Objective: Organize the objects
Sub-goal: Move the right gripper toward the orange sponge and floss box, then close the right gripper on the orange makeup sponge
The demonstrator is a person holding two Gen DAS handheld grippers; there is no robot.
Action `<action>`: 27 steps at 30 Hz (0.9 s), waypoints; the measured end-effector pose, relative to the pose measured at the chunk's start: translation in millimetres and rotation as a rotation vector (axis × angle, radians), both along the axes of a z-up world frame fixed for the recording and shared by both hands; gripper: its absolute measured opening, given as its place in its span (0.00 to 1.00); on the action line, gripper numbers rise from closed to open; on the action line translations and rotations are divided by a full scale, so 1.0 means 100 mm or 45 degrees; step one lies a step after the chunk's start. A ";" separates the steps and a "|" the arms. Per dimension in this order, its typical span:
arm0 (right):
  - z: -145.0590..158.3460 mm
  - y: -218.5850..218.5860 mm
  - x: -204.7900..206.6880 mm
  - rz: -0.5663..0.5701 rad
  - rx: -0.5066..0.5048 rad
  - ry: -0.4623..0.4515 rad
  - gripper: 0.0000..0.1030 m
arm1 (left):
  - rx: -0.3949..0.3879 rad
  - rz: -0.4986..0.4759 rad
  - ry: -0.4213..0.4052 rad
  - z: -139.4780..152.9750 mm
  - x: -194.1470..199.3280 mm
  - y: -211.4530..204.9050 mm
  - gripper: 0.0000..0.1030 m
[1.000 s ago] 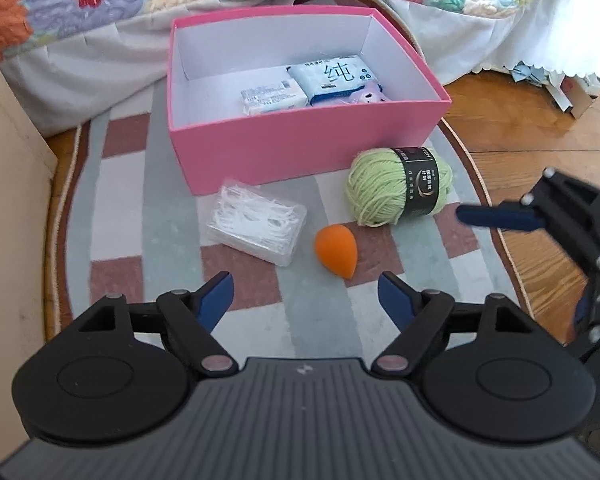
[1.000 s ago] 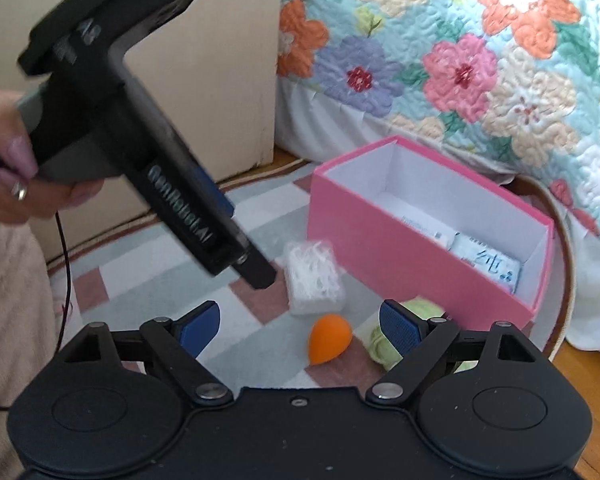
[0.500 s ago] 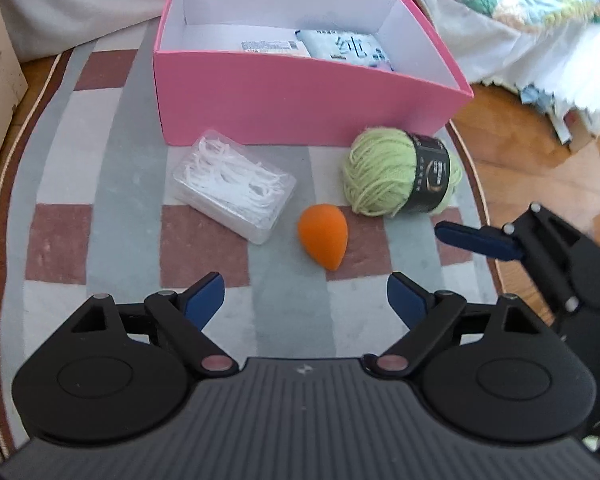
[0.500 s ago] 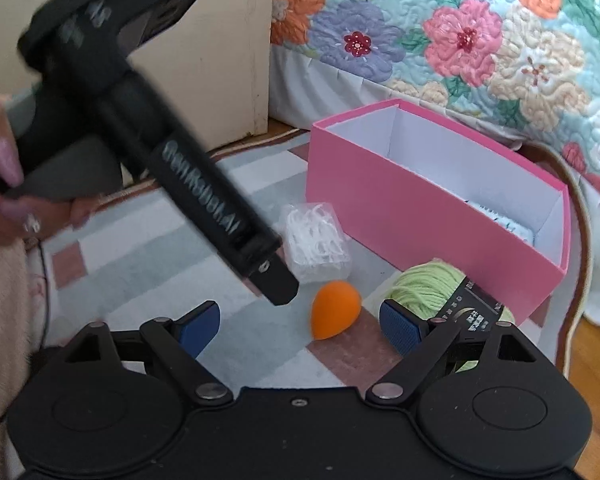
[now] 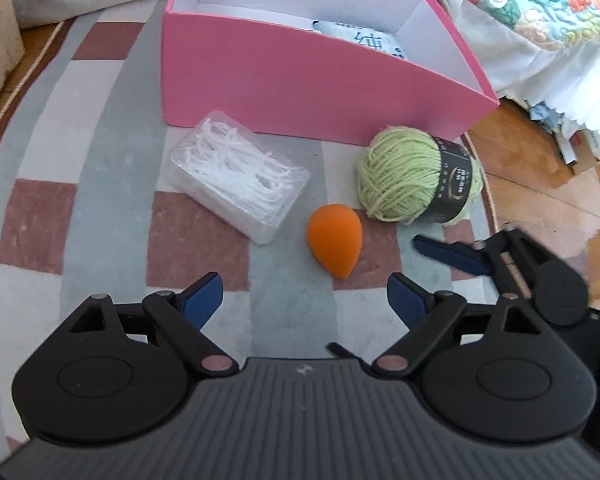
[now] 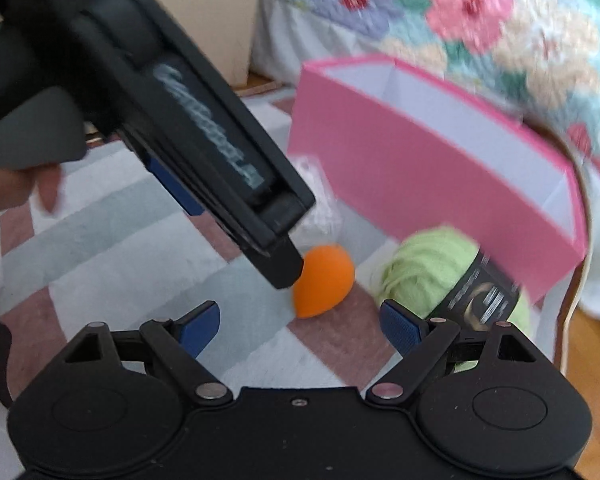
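In box (image 5: pixel 300 76): tissue pack (image 5: pixel 374 42) | left on rug (image 5: pixel 80 216): floss case (image 5: pixel 236 184), sponge (image 5: pixel 334 240), yarn (image 5: pixel 416 176) | I held left claw (image 5: pixel 304 300) and right claw (image 6: pixel 300 322) wide open, both empty.

"纯" on white packet (image 5: pixel 374 42) in box

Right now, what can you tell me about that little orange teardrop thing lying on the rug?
The orange teardrop-shaped sponge looks soft and matte, like smooth foam. It lies on its side on the checked grey, white and dusty-red rug, pointed end toward the left camera, round end toward the pink cardboard box. It sits apart, between the clear plastic case of white floss picks and the green yarn ball. Nothing grips it.
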State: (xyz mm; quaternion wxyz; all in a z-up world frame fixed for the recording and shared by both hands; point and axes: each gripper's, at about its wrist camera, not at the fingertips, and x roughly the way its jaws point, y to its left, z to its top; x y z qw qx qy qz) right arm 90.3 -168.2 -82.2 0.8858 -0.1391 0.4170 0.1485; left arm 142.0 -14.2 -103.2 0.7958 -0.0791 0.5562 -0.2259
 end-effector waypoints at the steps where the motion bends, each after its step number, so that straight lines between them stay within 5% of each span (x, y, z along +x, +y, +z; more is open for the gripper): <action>1: -0.03 -0.02 0.04 -0.026 0.020 0.029 0.87 | -0.007 -0.001 0.000 -0.02 0.00 0.00 0.86; 12: -0.25 0.02 0.22 -0.087 0.017 0.092 0.81 | 0.045 0.018 -0.011 -0.17 0.05 -0.11 0.83; 16: -0.26 -0.02 0.26 -0.094 0.082 0.090 0.76 | -0.030 0.033 0.051 -0.26 0.10 -0.10 0.75; 24: -0.28 -0.13 0.33 -0.143 0.182 0.093 0.67 | -0.080 0.059 -0.036 -0.28 0.11 -0.15 0.54; 27: -0.27 -0.19 0.34 -0.197 0.219 0.082 0.57 | -0.075 0.060 -0.034 -0.35 0.13 -0.19 0.44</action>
